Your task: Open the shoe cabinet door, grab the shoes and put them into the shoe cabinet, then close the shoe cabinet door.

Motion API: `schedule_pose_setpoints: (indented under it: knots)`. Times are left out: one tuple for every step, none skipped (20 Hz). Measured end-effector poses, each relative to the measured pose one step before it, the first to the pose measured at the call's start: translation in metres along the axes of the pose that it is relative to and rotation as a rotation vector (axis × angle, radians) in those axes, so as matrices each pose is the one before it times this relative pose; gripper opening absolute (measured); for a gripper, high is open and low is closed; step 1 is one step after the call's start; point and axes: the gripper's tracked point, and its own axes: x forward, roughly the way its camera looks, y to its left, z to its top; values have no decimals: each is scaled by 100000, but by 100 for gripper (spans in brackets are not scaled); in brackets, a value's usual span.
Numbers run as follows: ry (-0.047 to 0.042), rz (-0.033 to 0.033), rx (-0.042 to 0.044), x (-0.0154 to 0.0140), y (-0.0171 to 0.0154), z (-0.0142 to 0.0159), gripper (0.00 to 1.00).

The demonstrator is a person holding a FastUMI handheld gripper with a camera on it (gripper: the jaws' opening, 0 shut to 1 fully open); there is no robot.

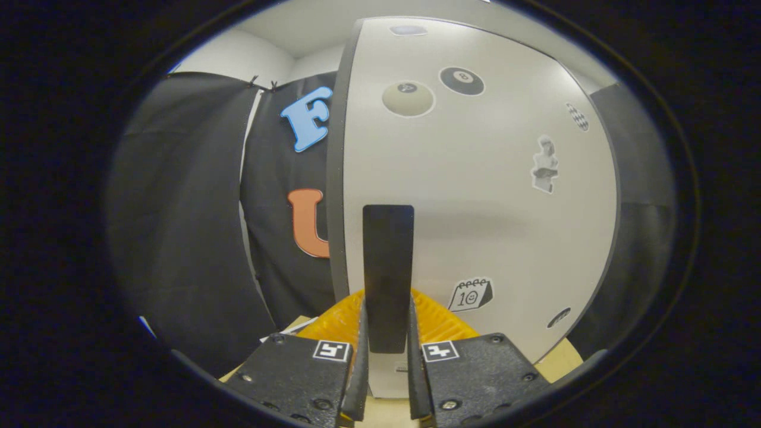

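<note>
Jaws: my gripper (387, 351) is clamped narrow on the black handle (388, 267), one finger (358, 362) pressing each side.
Handle: upright black strip on the door (475, 196), standing right between my fingers near its lower end.
Door: pale stickered panel dead ahead, dark edge (336, 178) on my left; I cannot tell how far ajar it is.
Feel: I reckon a rigid, light panel that swings on hinges; handle stiff and smooth, so grip flat, low, and keep it square.
Pose: pointed level at the door, fingers straddling the strip, table (559, 362) just below.
Shoes: none spotted yet.
</note>
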Motion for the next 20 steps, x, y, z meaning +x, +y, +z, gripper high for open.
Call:
schedule_pose_setpoints:
  knots:
    - [175,1297,-629,-603,17,-42,30]
    - [212,1181,-1086,-703,181,2,30]
    - [176,1096,-797,-633,57,30,30]
    - [328,1331,97,-490,47,-139,29]
    - [120,1462,623,-630,49,-62,29]
    - [273,1879,1633,-731,81,-98,29]
    - [-284,1814,546,-676,162,-49,28]
    - [-794,1048,-1062,-420,-234,-24,28]
    - [-553,433,-992,-430,-171,-55,28]
    - [-208,335,-646,-483,-140,-128,28]
    - [195,433,-692,-518,-150,-67,28]
    - [294,771,-131,-458,-76,-12,28]
    - [489,1263,-421,-506,-70,-80,28]
    - [404,1625,-479,-612,-92,-51,28]
    - [294,1762,333,-530,-172,-104,28]
    - [205,1702,-346,-432,-55,-111,28]
    - [-143,1410,-157,-589,-296,-83,28]
    - [-461,789,-345,-546,-307,-44,28]
    - [-598,436,-658,-681,-310,-52,28]
    - [-1118,194,448,-676,-157,-141,28]
